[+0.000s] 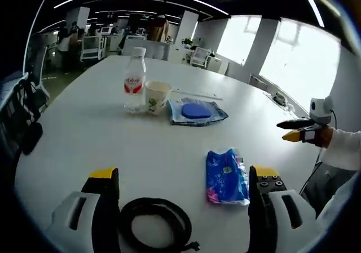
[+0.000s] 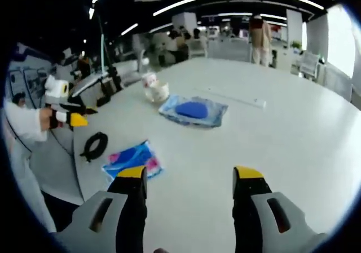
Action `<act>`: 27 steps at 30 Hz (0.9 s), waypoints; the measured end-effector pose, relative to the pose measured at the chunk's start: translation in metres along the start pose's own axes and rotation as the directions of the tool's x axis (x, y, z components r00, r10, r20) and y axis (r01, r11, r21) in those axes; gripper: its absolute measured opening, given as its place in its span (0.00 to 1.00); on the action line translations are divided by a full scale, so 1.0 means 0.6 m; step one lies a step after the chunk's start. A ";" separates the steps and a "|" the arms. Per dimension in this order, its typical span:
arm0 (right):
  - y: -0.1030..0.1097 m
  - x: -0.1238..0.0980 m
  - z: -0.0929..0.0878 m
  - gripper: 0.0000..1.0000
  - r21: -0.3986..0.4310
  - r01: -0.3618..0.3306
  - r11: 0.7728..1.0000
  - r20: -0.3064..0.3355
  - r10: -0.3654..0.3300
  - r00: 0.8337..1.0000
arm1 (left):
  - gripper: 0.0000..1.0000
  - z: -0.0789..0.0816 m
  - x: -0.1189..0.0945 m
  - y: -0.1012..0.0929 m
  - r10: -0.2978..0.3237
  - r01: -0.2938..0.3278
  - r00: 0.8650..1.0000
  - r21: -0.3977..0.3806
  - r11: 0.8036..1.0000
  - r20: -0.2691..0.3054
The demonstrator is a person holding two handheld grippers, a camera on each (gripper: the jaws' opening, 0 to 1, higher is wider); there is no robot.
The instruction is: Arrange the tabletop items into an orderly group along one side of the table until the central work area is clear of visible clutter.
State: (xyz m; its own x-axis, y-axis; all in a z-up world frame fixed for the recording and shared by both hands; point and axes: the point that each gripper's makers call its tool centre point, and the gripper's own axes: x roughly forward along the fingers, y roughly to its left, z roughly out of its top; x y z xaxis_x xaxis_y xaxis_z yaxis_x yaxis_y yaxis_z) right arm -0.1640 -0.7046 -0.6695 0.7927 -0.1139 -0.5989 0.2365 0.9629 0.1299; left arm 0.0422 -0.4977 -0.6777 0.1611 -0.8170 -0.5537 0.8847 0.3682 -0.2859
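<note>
Lying between the left gripper [image 1: 183,181]'s spread fingers — black cable coil [image 1: 155,223], blue packet [image 1: 227,176].

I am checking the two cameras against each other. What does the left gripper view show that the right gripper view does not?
The left gripper view alone shows the red label on the water bottle and the left gripper from behind, open. The right gripper view alone shows the right gripper from behind, open, and a person standing past the table. Both share the paper cup, the clear bag with a blue item, the blue packet, the black cable coil and the white table.
</note>
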 end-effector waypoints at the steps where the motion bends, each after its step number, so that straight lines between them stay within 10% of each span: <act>1: 0.000 0.002 0.001 0.59 -0.001 -0.002 1.000 -0.001 0.002 1.000 | 0.98 0.000 0.000 -0.002 -0.001 0.001 1.000 -0.001 1.000 0.001; 16: 0.066 0.090 -0.015 0.46 -0.102 -0.122 0.987 -0.140 0.107 0.984 | 0.74 -0.105 -0.007 -0.074 -0.051 0.040 0.995 -0.125 0.991 -0.088; 27: 0.109 0.176 -0.060 0.37 -0.200 -0.219 0.955 -0.320 0.148 0.936 | 0.42 -0.171 -0.009 -0.135 -0.136 0.104 0.979 -0.202 0.974 -0.153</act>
State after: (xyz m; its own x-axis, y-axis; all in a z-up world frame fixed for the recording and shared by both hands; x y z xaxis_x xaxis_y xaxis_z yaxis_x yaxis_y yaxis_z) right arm -0.0852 -0.6449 -0.7528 0.5973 0.1138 -0.7939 -0.0605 0.9934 0.0969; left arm -0.0753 -0.4773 -0.7319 -0.0295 -0.7818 -0.6228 0.7896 0.3638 -0.4941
